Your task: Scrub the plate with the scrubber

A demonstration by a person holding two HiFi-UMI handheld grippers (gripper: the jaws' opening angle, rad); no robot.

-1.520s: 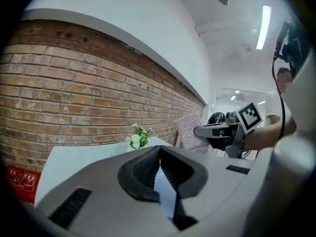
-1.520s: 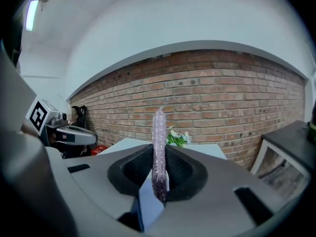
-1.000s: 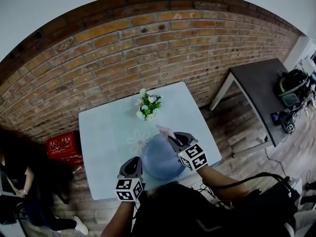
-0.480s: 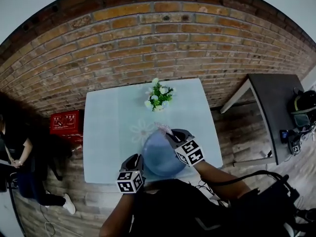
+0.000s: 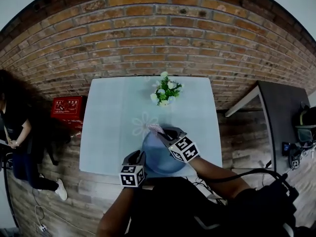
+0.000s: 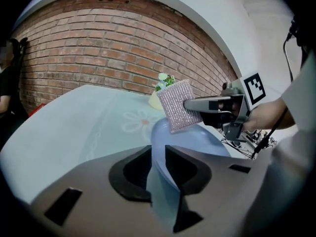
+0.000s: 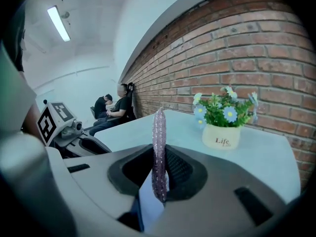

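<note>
A blue plate (image 5: 157, 161) lies at the near edge of the pale table (image 5: 111, 127). My left gripper (image 5: 138, 156) is at its near left rim. In the left gripper view the rim of the plate (image 6: 197, 141) runs between the jaws of the left gripper (image 6: 158, 154), which have just been opening and stand a little apart, not pressing on it. My right gripper (image 5: 163, 134) is shut on a pink glittery scrubber (image 5: 153, 128) and holds it upright over the plate's far side. The scrubber (image 7: 158, 142) stands edge-on between its pads; from the left it shows as a flat square scrubber (image 6: 178, 111).
A small pot of flowers (image 5: 166, 94) stands at the table's far side before a brick wall. A red crate (image 5: 67, 108) and a seated person (image 5: 14, 132) are left of the table. A dark side table (image 5: 289, 110) stands to the right.
Both grippers have come down toward the table, with plate and scrubber. The head view has swung, so the table sits more squarely below.
</note>
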